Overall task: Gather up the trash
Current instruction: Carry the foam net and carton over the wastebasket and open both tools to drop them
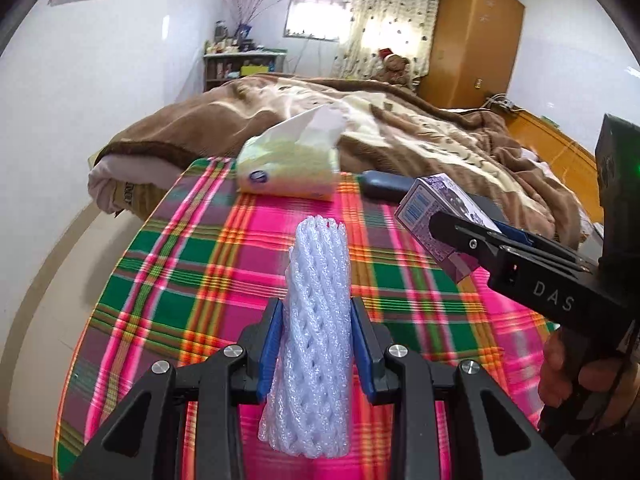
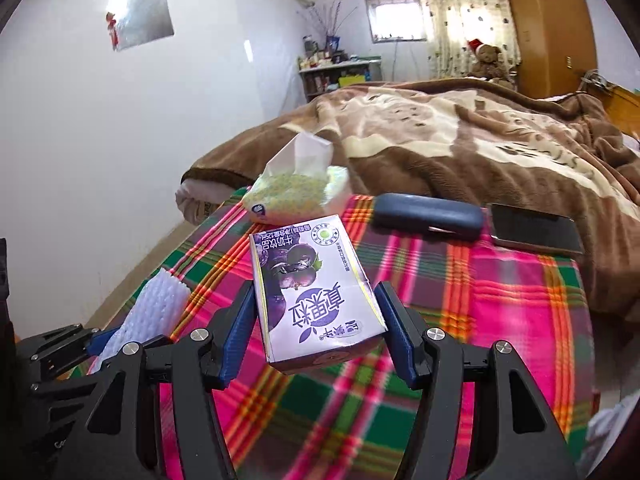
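Trash in both claws, lifted clear of the plaid pink-and-green cloth-covered counter (image 1: 192,264). Left claw (image 1: 316,344) clamped narrow on a white foam mesh fruit sleeve (image 1: 316,320), squeezed between the blue pads (image 1: 269,344) and standing roughly upright, its top poking well above the fingertips. Right claw (image 2: 316,332) set wide around a small purple drink carton with grape artwork (image 2: 312,296), gripped across its flat sides, far end tilted up and away from the camera. Seen also from the left wrist view: the same carton held out over the right side of the counter. Left behind on the cloth and probably not trash: a soft yellow-green tissue pack (image 2: 296,196) with a white tissue sticking out, a dark blue oblong case (image 2: 428,216), a flat dark phone (image 2: 536,230), all along the far edge by the bed with its brown blanket (image 2: 460,140). Judged step: pickup done, carry-off in hand. Next move calls for a bin or bag, none visible in either view, so likely a turn away from the counter, both grips kept firm, then release over the container. Foam sleeve light and springy, apt to slip if loosened early.
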The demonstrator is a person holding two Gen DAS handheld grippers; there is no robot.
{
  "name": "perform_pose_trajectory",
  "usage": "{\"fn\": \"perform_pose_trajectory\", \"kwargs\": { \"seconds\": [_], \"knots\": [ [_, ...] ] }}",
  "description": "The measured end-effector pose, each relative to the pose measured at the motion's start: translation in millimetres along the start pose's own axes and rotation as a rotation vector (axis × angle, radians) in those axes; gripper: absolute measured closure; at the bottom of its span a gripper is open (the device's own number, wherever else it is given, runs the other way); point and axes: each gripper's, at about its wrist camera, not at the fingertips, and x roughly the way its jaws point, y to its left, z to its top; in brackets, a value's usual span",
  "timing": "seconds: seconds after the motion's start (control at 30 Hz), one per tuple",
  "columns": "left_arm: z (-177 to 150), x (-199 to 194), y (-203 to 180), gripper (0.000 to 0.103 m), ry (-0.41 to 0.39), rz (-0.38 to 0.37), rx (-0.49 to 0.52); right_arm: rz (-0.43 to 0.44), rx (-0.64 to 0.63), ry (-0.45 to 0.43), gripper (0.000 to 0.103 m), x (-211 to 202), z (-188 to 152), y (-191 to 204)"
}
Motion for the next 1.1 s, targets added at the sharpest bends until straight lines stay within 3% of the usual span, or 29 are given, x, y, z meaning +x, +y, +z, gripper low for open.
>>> {"fn": "perform_pose_trajectory", "kwargs": {
  "seconds": [0.5, 1.1],
  "knots": [
    [-22.8, -25.3, -109.8, 0.07, -0.021, -0.15, 0.101, -0.171, 0.138, -0.091, 0.042, -90.4, -41.9, -81.7],
    [-50.3, -35.6, -241.5, 0.07, -0.004, -0.323, 0.273, -0.345, 0.283, -0.149, 0.042, -163.5, -85.6, -153.1]
  ]
}}
